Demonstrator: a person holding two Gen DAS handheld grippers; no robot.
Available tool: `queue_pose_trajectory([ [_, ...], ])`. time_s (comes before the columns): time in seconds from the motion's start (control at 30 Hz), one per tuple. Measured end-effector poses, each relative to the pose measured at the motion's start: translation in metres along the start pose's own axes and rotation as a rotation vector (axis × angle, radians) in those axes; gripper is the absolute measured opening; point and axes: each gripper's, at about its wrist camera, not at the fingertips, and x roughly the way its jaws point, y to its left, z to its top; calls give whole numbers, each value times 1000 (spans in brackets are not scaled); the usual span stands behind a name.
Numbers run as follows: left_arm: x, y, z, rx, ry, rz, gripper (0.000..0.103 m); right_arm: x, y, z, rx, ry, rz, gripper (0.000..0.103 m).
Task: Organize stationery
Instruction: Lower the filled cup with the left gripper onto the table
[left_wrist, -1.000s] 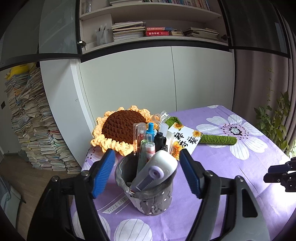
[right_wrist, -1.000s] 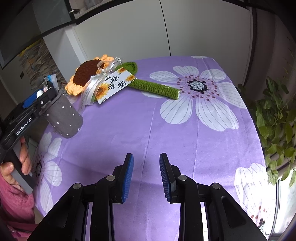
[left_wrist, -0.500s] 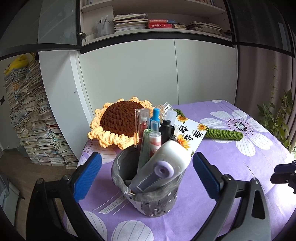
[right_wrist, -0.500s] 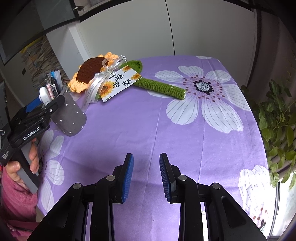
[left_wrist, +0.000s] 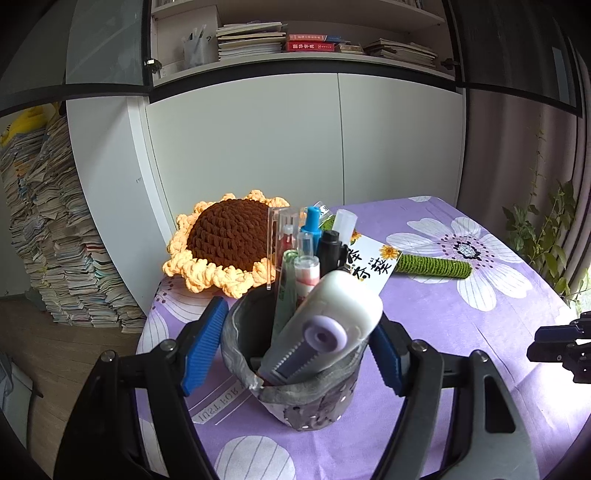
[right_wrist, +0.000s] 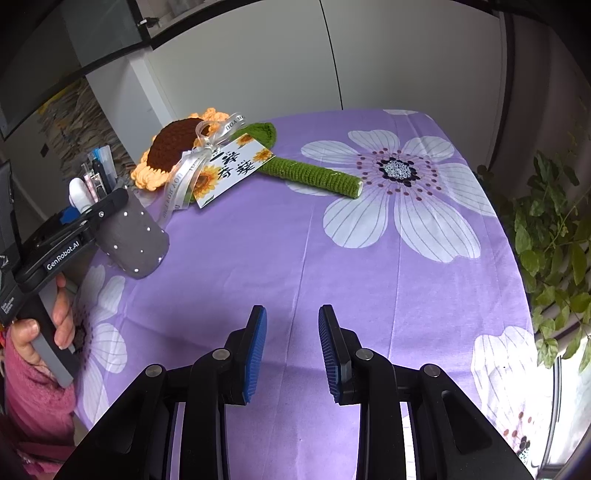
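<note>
A grey dotted pen holder (left_wrist: 295, 391) stands on the purple flowered tablecloth, full of pens, a clear ruler and a white correction-tape roller (left_wrist: 332, 325). My left gripper (left_wrist: 291, 350) is shut on the holder, blue pads pressing its two sides near the rim. In the right wrist view the holder (right_wrist: 136, 240) sits at the table's left, tilted, with the left gripper clamped on it. My right gripper (right_wrist: 291, 350) hangs open and empty over the near middle of the cloth.
A crocheted sunflower (left_wrist: 229, 243) with a green stem (right_wrist: 314, 173), ribbon and a card (right_wrist: 232, 170) lies behind the holder. A white cabinet stands behind the table, paper stacks (left_wrist: 48, 236) at left, a plant (right_wrist: 554, 236) at right.
My left gripper opened wide half a second ago and has now closed on the pen holder. The holder now leans. The right gripper stays open and has barely moved.
</note>
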Motion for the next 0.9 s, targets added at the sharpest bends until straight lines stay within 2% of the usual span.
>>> queue_pose_trajectory([
  [0.4,-11,-50,16,100,-57,-103,72,-5,-11,-3,24,-15,-1,29],
  [0.9,4,-92,16,156,-23,-173,72,-9,-40,-8,98,-33,1,29],
])
